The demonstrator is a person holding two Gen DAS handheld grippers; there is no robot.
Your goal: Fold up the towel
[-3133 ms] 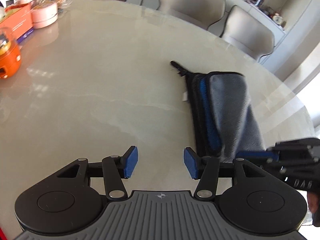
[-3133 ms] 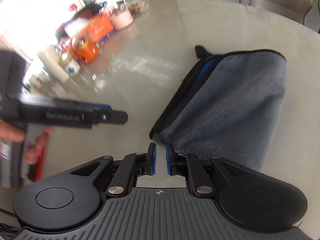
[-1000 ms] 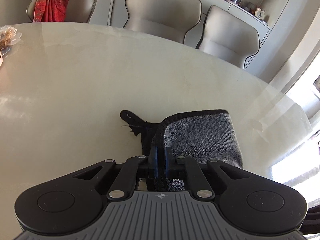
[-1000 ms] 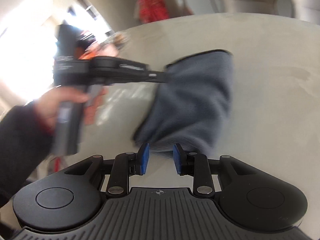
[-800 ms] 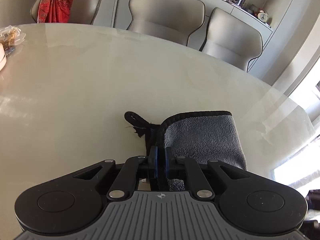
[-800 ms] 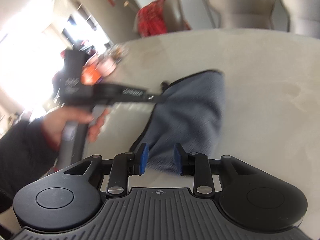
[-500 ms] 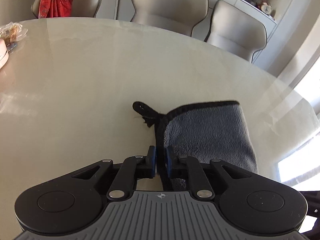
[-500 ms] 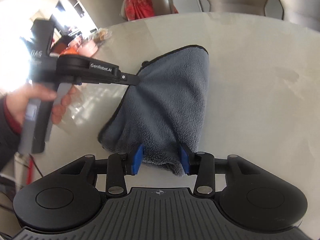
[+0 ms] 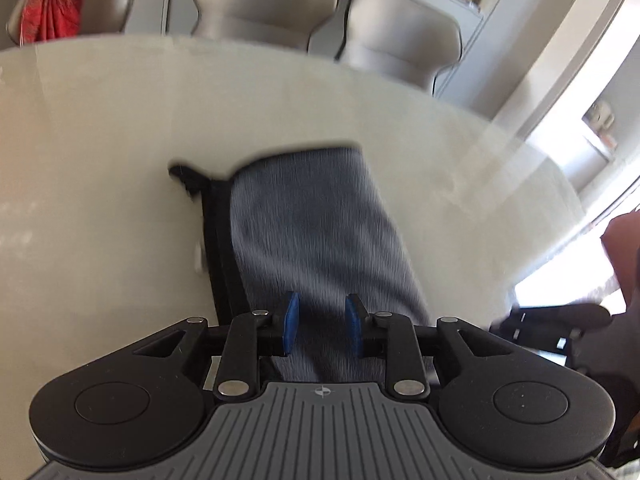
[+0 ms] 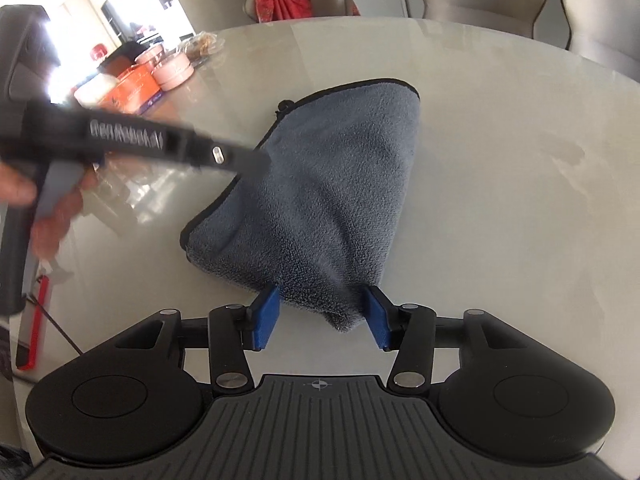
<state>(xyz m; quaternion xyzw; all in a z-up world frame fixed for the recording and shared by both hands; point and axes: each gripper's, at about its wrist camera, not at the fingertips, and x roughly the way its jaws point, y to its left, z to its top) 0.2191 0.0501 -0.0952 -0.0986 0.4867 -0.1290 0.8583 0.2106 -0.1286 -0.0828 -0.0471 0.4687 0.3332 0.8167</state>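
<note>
A grey towel (image 10: pixel 328 200) with black trim lies folded on the pale round table (image 10: pixel 500 184). In the left wrist view the towel (image 9: pixel 316 232) runs away from me, its black edge and loop on the left. My left gripper (image 9: pixel 322 328) is open just above the towel's near end, nothing between its blue pads. My right gripper (image 10: pixel 322 314) is open wide, its pads either side of the towel's near corner without pinching it. The left gripper also shows in the right wrist view (image 10: pixel 244 158), over the towel's left edge.
Beige chairs (image 9: pixel 264 4) stand along the table's far side, one with a red cloth (image 9: pixel 52 4). Orange and pink boxes (image 10: pixel 144 80) sit at the table's far left. The right gripper's tool (image 9: pixel 556 320) shows at the right of the left wrist view.
Both grippers have opened and let go of the towel. The left one has moved right, over the towel's near end. The towel now lies flat, folded.
</note>
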